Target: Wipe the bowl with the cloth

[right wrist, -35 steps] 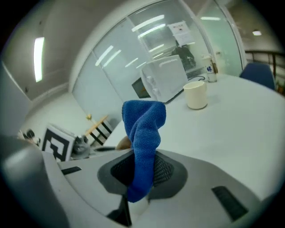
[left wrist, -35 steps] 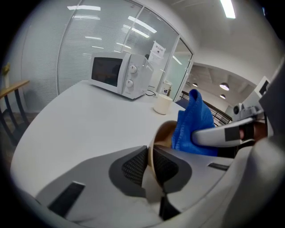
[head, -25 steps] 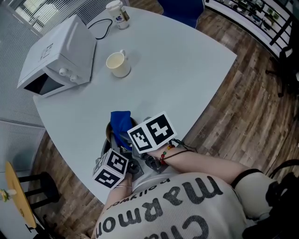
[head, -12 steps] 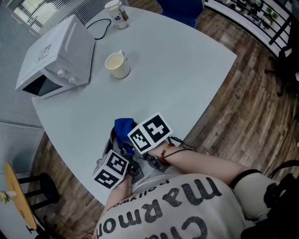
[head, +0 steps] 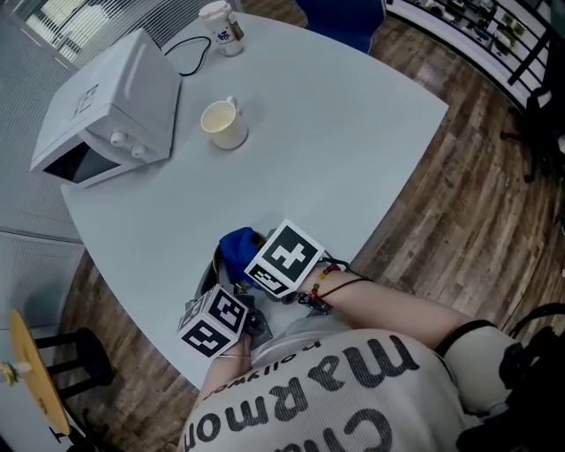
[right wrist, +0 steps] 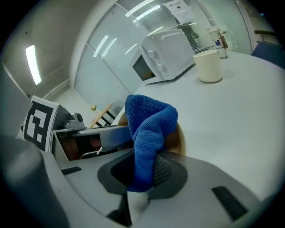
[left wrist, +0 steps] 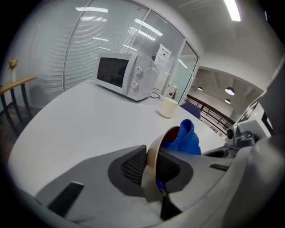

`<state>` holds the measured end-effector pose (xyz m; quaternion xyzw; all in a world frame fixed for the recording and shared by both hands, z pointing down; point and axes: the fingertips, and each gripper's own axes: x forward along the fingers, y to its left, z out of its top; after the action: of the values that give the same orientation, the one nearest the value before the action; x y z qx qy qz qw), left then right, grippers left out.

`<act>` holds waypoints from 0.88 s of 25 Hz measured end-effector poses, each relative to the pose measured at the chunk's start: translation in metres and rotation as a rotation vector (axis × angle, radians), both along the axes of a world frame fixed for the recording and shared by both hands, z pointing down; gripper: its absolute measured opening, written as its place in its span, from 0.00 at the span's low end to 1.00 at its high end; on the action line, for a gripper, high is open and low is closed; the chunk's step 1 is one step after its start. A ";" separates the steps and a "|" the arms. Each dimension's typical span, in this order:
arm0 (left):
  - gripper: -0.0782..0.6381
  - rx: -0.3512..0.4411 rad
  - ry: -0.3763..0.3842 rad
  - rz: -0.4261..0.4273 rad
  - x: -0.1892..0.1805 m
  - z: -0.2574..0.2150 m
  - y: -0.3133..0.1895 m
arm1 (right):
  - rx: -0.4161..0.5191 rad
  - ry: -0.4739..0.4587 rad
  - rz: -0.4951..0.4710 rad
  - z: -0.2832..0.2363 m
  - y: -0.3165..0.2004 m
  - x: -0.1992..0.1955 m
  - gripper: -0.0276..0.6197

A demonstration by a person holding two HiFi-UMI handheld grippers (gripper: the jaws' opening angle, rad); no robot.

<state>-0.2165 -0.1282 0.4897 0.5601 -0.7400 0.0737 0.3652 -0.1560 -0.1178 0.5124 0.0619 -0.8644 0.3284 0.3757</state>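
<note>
A white microwave [head: 106, 101] stands at the far left of the pale counter [head: 353, 132], a cream mug [head: 223, 123] near its right side, a lidded white cup [head: 221, 25] by the far edge, and wooden floor [head: 459, 212] beyond.

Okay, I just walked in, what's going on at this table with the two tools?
A person is at the near edge of the white table with a tool in each hand. The left tool grips the rim of the tan bowl; its jaws have just been closing with the rim between them. The right tool is clamped on the blue cloth, whose bunched end is pushed into the bowl. The microwave and cup sit farther back.
</note>
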 end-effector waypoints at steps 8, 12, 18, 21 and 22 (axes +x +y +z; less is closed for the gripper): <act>0.16 -0.038 0.004 0.037 0.000 0.003 0.002 | 0.178 0.071 -0.017 -0.004 -0.015 0.017 0.14; 0.16 -0.050 -0.002 0.062 0.000 0.003 0.005 | 0.284 0.051 -0.016 -0.008 -0.019 0.013 0.14; 0.16 -0.059 -0.061 0.102 0.003 0.000 0.006 | 0.394 0.066 0.016 -0.014 -0.036 0.024 0.14; 0.17 -0.062 -0.032 0.080 0.004 0.001 0.009 | 0.420 0.051 0.031 -0.018 -0.037 0.025 0.14; 0.17 -0.059 -0.013 0.061 0.003 0.002 0.010 | 0.420 0.036 0.042 -0.021 -0.037 0.024 0.14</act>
<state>-0.2131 -0.1186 0.4920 0.5707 -0.7224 0.1102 0.3745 -0.1318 -0.1548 0.4916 0.1629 -0.9055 0.1475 0.3631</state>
